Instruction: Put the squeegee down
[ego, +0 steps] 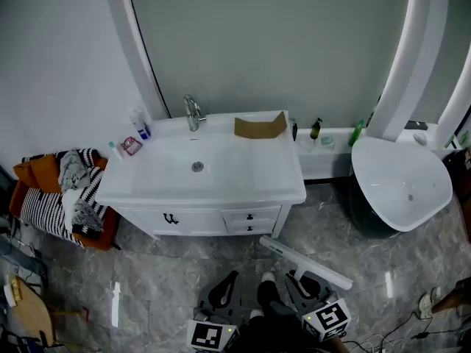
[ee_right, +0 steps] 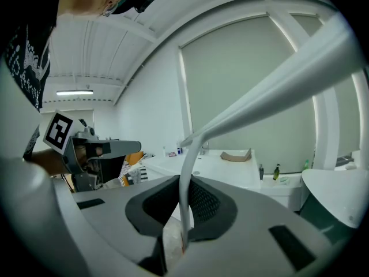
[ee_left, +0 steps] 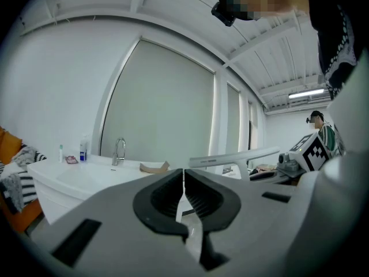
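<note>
Right gripper view: the right tool (ee_right: 185,203) pinches the thin handle of a long white plastic squeegee (ee_right: 271,94) between its dark ribbed pads. The handle rises from the pads, and the blade bar slants up and away to the tool's right. The squeegee is held in the air above the grey marble floor (ego: 169,271), touching nothing but the pads. Just to this tool's left is the left tool (ee_left: 184,180), its pads pressed together with nothing between them. Ahead of both tools stands a white vanity counter (ego: 283,191) with a sunken basin. A chrome faucet (ego: 193,112) stands at its far edge and a folded piece of brown cardboard (ego: 259,127) lies on its far right corner. Ahead and to the right of the right tool sits a white oval bathtub (ego: 401,186). Well to the left of the left tool, an orange seat (ego: 33,173) carries striped and grey cloth, just beside the counter.
</note>
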A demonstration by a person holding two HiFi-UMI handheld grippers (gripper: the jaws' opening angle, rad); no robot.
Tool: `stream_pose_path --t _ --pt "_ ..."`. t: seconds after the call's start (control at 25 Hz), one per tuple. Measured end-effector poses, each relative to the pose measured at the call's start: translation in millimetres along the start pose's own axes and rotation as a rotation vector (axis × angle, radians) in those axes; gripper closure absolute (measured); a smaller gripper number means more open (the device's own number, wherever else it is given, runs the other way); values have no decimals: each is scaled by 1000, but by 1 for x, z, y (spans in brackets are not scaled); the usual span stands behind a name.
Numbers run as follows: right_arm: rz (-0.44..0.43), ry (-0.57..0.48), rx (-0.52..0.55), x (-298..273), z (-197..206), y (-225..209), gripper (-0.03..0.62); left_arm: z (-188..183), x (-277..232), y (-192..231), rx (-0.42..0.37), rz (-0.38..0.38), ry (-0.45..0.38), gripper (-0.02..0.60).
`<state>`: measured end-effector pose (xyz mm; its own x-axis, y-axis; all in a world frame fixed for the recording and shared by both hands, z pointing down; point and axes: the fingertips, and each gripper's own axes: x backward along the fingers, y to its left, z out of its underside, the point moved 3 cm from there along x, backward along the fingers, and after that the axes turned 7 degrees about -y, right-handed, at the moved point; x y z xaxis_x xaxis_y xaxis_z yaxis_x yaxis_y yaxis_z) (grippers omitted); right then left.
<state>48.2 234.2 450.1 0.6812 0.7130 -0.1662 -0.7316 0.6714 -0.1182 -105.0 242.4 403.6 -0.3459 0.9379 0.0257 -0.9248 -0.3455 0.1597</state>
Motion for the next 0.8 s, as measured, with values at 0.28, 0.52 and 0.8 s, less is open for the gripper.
stream_pose_path --t 0.28,0.52,0.8 --pt "-66 -46 1 -68 -37 -43 545 -21 -73 23 -24 -9 -36 571" --pt "-114 -29 -1 -107 -42 -75 545 -22 -120 41 -37 -38 -48 569" --pt "-132 -29 -18 -132 -50 -107 545 -13 -155 60 -13 -75 -31 570"
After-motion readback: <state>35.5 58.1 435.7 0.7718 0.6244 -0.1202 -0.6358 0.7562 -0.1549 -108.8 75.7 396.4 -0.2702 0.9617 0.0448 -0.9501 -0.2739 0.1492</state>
